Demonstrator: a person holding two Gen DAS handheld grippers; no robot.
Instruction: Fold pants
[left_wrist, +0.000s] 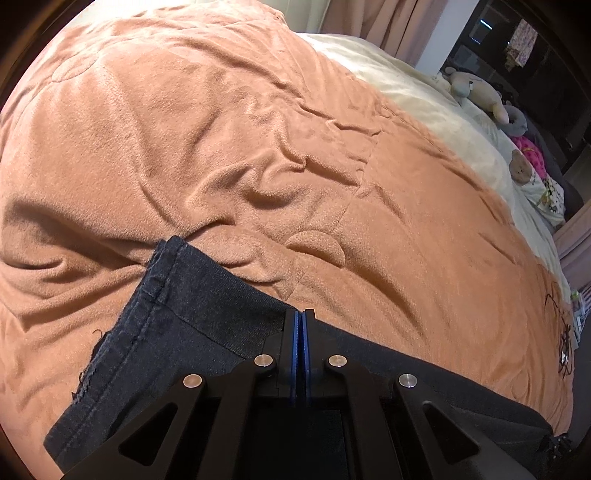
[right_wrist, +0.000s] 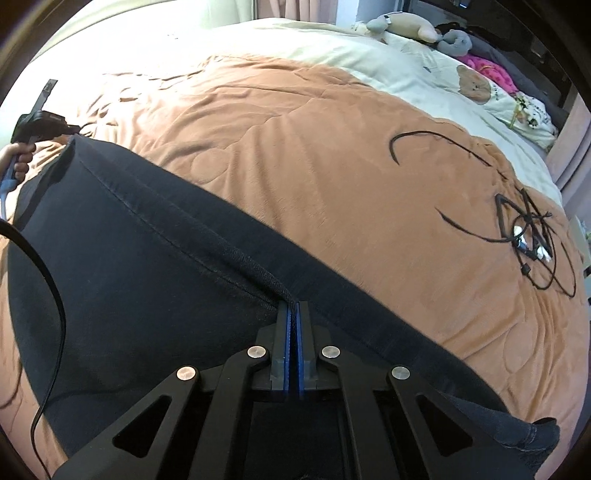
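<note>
On bed (right_wrist: 332, 122), over rumpled orange-brown blanket (left_wrist: 221, 129), dark pants (right_wrist: 129, 240) lie spread flat. Left gripper (left_wrist: 299, 317) pressed together, blue pads pinching pants edge near hem end; frayed hem and stitched seam just left of it. Right gripper (right_wrist: 293, 308) likewise clamped, pinching raised seam ridge of pants fabric. Hand (right_wrist: 16, 158) at far left of right-wrist view grips other tool's handle at pants' far end. Tangle of black cables (right_wrist: 532, 236) on blanket, well apart. Plush toys (right_wrist: 402, 26) near cream sheet at bed's far side.
</note>
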